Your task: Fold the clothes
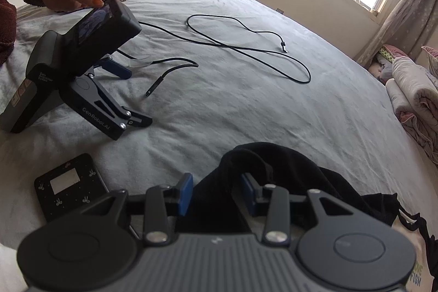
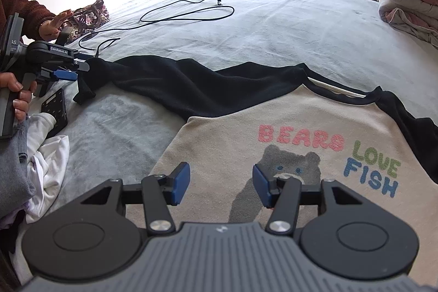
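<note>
A grey-sheeted bed [image 2: 273, 26] fills the scene. On its near side lies a cream sweatshirt [image 2: 246, 133] with black sleeves, printed "BEARS LOVE FISH". The right gripper [image 2: 221, 181] hovers over its chest, jaws apart and empty. At the left, the left gripper [image 1: 217, 189] has the black sleeve cuff [image 1: 219, 182] between its parted blue pads. A black cable [image 2: 186, 14] loops at the far side.

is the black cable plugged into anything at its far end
No, the cable lies loose on the bed, its far plug bare on the sheet.
</note>
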{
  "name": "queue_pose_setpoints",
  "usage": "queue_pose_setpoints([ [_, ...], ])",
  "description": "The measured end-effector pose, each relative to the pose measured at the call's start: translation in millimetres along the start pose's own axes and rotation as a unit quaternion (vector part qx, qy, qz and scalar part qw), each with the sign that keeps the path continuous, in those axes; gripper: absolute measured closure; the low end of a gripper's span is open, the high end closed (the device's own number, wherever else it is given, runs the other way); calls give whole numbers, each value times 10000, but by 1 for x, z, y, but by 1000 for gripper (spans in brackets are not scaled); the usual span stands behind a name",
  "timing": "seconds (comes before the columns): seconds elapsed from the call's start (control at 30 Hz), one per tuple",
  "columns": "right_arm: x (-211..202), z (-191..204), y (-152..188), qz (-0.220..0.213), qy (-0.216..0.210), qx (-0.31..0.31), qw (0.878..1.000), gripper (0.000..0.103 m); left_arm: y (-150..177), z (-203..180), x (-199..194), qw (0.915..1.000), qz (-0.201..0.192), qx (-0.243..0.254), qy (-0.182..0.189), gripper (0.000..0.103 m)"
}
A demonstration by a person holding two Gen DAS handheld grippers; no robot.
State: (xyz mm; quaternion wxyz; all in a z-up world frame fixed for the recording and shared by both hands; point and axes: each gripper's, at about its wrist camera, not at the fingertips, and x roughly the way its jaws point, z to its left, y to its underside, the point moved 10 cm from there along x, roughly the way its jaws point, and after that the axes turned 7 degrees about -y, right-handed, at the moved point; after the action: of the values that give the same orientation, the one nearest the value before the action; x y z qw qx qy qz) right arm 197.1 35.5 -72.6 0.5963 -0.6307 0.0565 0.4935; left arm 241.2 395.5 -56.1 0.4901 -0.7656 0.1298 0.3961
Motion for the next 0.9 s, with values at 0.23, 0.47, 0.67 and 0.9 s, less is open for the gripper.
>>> queue_pose_setpoints([
  [0.23, 2, 3, 1, 24, -19, -2, 10000, 48, 3, 1, 2, 10000, 56, 8, -9, 63],
  [0.47, 5, 3, 5, 77, -20, 1, 10000, 48, -2, 2, -6, 9999, -24, -42, 87, 63],
  [0.67, 10, 3, 6, 115, -23, 15, 9999, 48, -25, -6, -23, 9959, -804, 287, -292, 63],
  [0.9, 15, 4, 9, 207, -1, -28, 9998, 48, -64, -18, -45, 9663, -2059, 923, -1242, 54],
])
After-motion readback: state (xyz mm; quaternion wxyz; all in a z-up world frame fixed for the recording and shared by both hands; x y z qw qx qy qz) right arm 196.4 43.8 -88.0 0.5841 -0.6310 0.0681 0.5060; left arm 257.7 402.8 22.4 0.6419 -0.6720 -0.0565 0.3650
